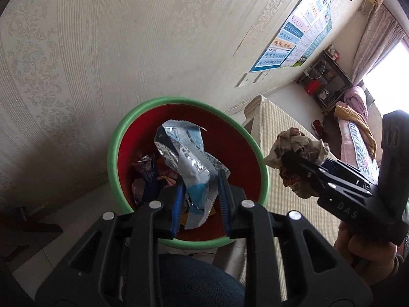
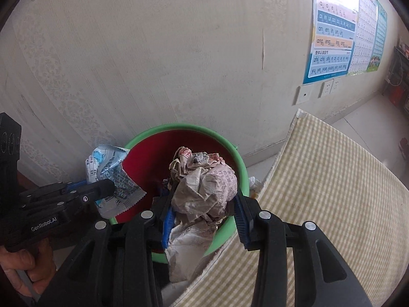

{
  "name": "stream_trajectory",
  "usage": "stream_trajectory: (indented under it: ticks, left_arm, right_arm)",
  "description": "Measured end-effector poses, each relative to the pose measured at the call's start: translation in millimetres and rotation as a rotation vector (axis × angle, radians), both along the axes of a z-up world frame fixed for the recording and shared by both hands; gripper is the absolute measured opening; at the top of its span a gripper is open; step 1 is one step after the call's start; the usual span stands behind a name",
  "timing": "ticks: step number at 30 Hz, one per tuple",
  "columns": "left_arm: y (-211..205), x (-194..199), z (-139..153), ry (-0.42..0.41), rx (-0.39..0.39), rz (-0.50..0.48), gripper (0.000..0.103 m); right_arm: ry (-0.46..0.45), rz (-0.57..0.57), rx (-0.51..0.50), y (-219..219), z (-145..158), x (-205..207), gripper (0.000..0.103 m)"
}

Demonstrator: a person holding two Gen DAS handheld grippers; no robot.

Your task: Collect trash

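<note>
A red bin with a green rim stands on the floor against the wall; it also shows in the right wrist view. Several wrappers lie in it. My left gripper is shut on a blue-and-silver wrapper and holds it over the bin; the wrapper also shows in the right wrist view. My right gripper is shut on a crumpled paper ball over the bin's right side. In the left wrist view the ball hangs just right of the rim.
A checked yellow mattress lies right of the bin, its edge touching the rim. The papered wall is right behind the bin, with posters and sockets. A shelf and bedding stand far right.
</note>
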State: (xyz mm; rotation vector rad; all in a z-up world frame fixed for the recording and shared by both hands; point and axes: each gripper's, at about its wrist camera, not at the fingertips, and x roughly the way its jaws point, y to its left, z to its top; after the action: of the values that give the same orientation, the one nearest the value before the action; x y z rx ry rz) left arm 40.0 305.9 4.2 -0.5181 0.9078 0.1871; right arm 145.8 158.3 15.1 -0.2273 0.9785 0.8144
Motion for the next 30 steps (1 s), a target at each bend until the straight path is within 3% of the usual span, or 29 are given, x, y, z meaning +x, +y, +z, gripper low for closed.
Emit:
stream_trajectory:
  ticks: [2,4,6,8,11,13,20,24,30]
  left_arm:
    - [4.7,-2.5,-0.2,-0.003,0.003,0.017,0.045]
    - [8.0,-5.2,-0.9,-0.010,-0.008,0.025,0.052]
    - [8.3,-8.4,-0.8,-0.016,-0.007,0.037,0.072]
    - [6.6,-12.4,-1.9,-0.019,0.000,0.046,0.085]
    - [-5.5,-14.0,-0.4,-0.037,0.019,0.012,0.097]
    - [-19.1,-15.0,3.7,-0.058,0.055,-0.026,0.097]
    - [-74.5,-16.2,17.7,-0.110,0.131,-0.120,0.097]
    - [-113.1,-12.9,25.2,-0.161,0.201,-0.147,0.097]
    - [-180.1,-9.1,22.8,-0.214,0.236,-0.250,0.097]
  right_arm:
    - [0.003,0.015,0.001,11.0,-1.0,2.0,0.049]
    - [0.006,0.022,0.000,17.1,-2.2,4.0,0.054]
    - [0.001,0.015,0.004,16.7,-1.5,2.5,0.066]
    - [-0.008,0.002,0.007,12.4,0.2,-0.3,0.083]
    - [-0.013,-0.017,0.007,-1.8,1.6,-4.7,0.089]
    - [-0.019,-0.042,0.005,-16.7,1.2,-6.3,0.094]
    - [-0.058,-0.206,-0.013,-99.6,2.9,-21.8,0.094]
    - [-0.129,-0.351,-0.017,-166.7,11.0,-39.5,0.094]
    - [-0.241,-0.540,-0.027,-261.3,24.1,-72.8,0.096]
